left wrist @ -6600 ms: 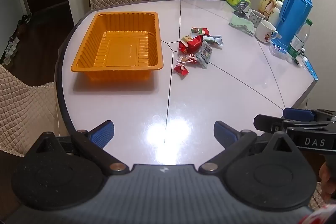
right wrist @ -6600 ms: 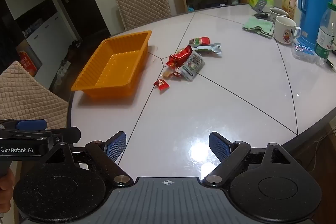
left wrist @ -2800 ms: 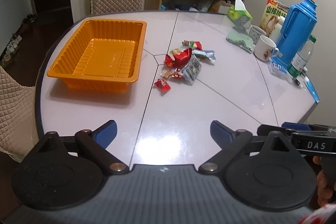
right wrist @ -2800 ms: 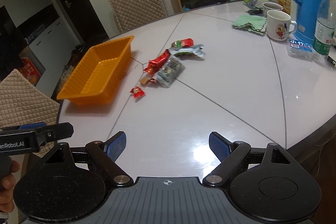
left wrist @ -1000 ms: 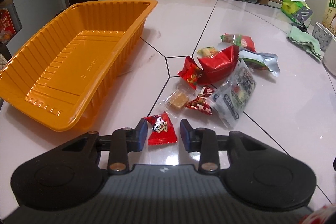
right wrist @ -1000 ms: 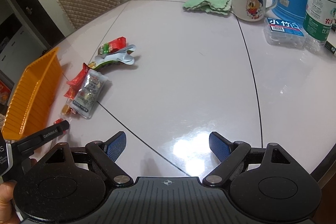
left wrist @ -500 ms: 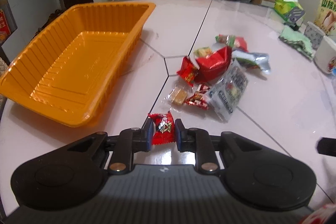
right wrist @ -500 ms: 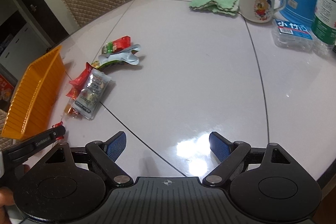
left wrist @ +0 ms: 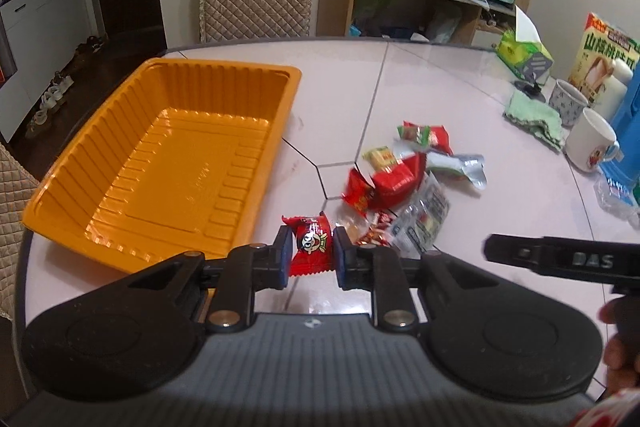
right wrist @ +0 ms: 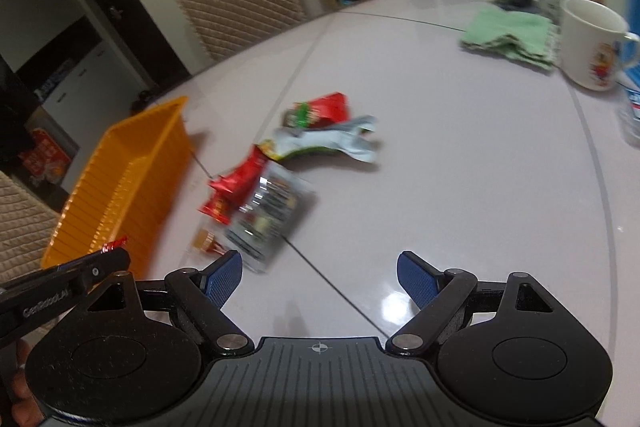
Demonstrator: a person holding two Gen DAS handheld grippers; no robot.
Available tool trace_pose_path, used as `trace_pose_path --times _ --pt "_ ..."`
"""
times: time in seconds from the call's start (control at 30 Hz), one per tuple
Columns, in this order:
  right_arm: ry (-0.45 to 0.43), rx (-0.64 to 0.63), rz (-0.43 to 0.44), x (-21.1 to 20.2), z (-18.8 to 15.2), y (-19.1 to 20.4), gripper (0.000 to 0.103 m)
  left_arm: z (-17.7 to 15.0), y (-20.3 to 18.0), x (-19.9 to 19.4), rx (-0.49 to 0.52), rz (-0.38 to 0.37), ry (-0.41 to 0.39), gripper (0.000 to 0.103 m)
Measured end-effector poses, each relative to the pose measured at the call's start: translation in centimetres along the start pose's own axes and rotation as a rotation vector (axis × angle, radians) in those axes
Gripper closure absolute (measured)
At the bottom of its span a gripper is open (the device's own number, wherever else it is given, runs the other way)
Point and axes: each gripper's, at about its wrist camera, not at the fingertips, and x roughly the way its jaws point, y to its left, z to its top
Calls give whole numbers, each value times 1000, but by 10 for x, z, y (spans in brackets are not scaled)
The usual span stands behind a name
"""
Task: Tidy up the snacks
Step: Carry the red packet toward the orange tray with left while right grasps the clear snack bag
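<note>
The red candy packet (left wrist: pixel 311 244) has been lifted off the table (left wrist: pixel 400 83) and is being pinched by the left gripper (left wrist: pixel 309 256), beside the orange tray (left wrist: pixel 256 195). The right gripper (right wrist: pixel 319 277) is being held wide apart near the snack pile (right wrist: pixel 272 203).

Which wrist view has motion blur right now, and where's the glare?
Right wrist view: smeared, worst on the snack pile and orange tray; lamp glare on the table near the open right gripper. Left wrist view: mostly sharp; the red candy in the left gripper reads clearly, faint sheen below it; fisheye bends the table edge.
</note>
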Motion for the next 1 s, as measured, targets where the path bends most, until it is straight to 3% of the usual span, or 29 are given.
trace_pose_path --times 0.07,0.13,0.27,0.67,0.73,1.0 --pt "-4 3 28 12 5 10 19 5 6 -2 -5 -1 -10 83" --pt "-1 6 49 21 8 15 30 9 12 -3 -10 -1 -18 83" --pt "6 40 75 38 13 21 32 15 23 -3 -23 2 -23 83" --pt "19 183 66 73 17 19 46 18 50 4 -45 8 -15 83" --pt "21 217 60 76 17 16 53 19 53 5 -46 8 -16 83" --pt "4 290 53 74 15 9 64 19 61 4 -55 15 -14 83"
